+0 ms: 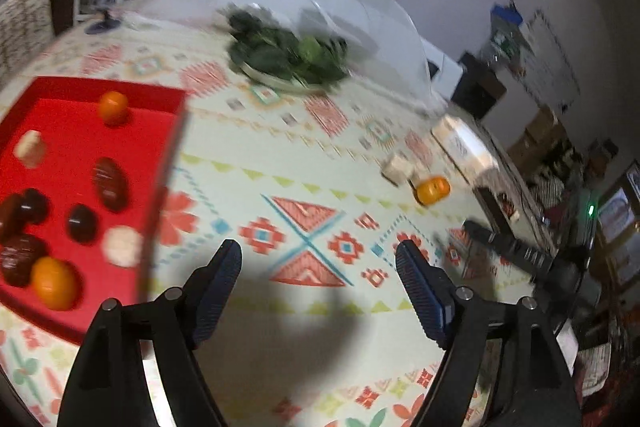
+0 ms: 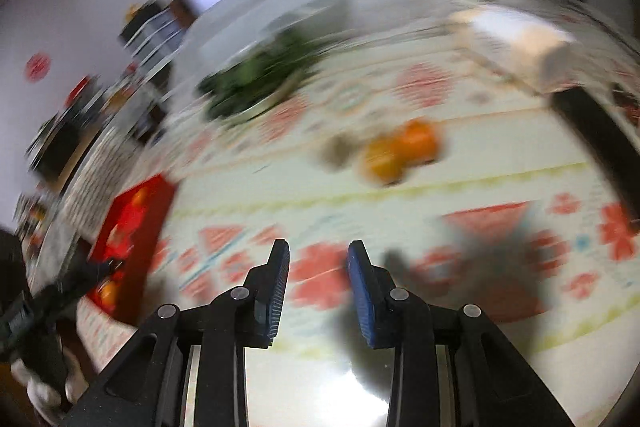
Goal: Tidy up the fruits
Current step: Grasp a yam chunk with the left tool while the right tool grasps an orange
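Loose orange fruit (image 1: 433,190): on the patterned surface (image 1: 320,163), well ahead of the left gripper's (image 1: 320,291) fingers and to their right; ahead and slightly right of the right gripper's (image 2: 319,291) fingers. The right view is badly smeared, so whether one or two orange fruits (image 2: 402,151) lie there cannot be told.
Neighbour: a pale blocky item (image 1: 397,167) just beside the orange fruit on its left; touching or apart cannot be told.
Handling, judged: small, round and light, with a firm smooth skin; likely to roll if nudged. Best taken across its widest middle with fingers on opposite sides, using moderate pressure to avoid bruising.
Left gripper: fingers spread wide, nothing between them, above bare surface.
Right gripper: fingers parted with a moderate gap, holding nothing.
Red tray (image 1: 168,95): to the left of the left fingers; also visible far left in the right view.
Tray contents: two orange fruits (image 1: 113,107), one at the far end and one at the near end; several dark brown oval items (image 1: 110,183); two pale items (image 1: 122,246), identity unclear through blur.
Progress, judged: most pieces gathered in the tray; the fruit on the open surface remains.
Beyond: a plate of leafy greens (image 1: 286,55) well ahead of both fingers, under a clear dome cover (image 1: 384,27).
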Available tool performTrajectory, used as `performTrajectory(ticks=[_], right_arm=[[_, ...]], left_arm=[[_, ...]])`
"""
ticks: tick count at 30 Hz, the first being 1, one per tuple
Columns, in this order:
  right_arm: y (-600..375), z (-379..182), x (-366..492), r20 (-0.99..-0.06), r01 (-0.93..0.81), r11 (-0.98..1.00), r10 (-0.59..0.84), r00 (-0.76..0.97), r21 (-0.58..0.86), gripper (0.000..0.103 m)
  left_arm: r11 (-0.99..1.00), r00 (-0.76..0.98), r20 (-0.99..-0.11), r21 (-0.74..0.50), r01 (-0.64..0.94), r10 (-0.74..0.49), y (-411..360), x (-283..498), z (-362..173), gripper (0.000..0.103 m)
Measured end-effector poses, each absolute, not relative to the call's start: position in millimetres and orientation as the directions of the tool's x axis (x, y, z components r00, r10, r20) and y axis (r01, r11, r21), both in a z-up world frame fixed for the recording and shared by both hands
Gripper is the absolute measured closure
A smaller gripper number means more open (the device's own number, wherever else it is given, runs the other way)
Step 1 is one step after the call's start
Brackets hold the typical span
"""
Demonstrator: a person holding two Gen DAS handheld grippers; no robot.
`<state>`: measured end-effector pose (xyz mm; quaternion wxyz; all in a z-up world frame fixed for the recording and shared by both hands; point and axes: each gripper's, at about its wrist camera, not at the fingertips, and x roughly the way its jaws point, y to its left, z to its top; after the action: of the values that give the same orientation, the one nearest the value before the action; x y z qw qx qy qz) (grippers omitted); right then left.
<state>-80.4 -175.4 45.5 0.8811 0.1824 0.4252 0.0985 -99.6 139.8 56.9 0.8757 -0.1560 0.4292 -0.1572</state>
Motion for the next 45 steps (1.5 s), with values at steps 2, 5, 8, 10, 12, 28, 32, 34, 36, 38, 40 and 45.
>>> performTrajectory(ticks=[2,5,8,10,12,28,32,34,36,38,40,45], right_arm=[[-195,45,-72,-0.714,0.016,0.916,0.302,0.632,0.402,0.07],[-213,41,-56,-0.713,0.04,0.91,0.294,0.636,0.412,0.07],[-222,38,-34,-0.708,0.055,0.905,0.292,0.643,0.423,0.07],[-222,35,-19,-0.71,0.061,0.907,0.282,0.645,0.416,0.07],[-223,30,-7,-0.711,0.059,0.904,0.292,0.64,0.424,0.07],[-197,13,18,-0.717,-0.007,0.907,0.337,0.61,0.421,0.062],[-198,12,20,-0.707,-0.025,0.897,0.365,0.606,0.442,0.067],[-198,12,18,-0.708,-0.028,0.896,0.369,0.603,0.443,0.068],[-202,13,16,-0.703,-0.018,0.891,0.371,0.607,0.454,0.068],[-208,15,14,-0.691,-0.013,0.884,0.375,0.618,0.467,0.068],[-213,20,10,-0.677,-0.011,0.883,0.368,0.638,0.47,0.068],[-220,27,4,-0.652,-0.014,0.877,0.368,0.663,0.481,0.068]], left_arm=[[0.907,0.56,-0.723,-0.395,0.145,-0.405,126,-95,49,0.024],[0.91,0.534,-0.743,-0.386,0.15,-0.403,112,-89,39,0.024],[0.915,0.523,-0.755,-0.372,0.154,-0.395,103,-84,34,0.024],[0.918,0.524,-0.757,-0.364,0.158,-0.39,100,-80,35,0.024],[0.924,0.532,-0.758,-0.35,0.156,-0.377,98,-76,37,0.024],[0.937,0.549,-0.76,-0.282,0.207,-0.349,41,-1,40,0.024],[0.936,0.55,-0.758,-0.265,0.232,-0.351,25,12,40,0.024],[0.936,0.549,-0.759,-0.253,0.245,-0.349,18,18,39,0.024],[0.935,0.548,-0.76,-0.239,0.262,-0.348,11,22,37,0.024],[0.933,0.547,-0.762,-0.222,0.284,-0.348,2,27,33,0.024],[0.929,0.536,-0.768,-0.214,0.303,-0.352,-6,34,28,0.024],[0.918,0.51,-0.781,-0.2,0.344,-0.361,-22,45,17,0.034]])
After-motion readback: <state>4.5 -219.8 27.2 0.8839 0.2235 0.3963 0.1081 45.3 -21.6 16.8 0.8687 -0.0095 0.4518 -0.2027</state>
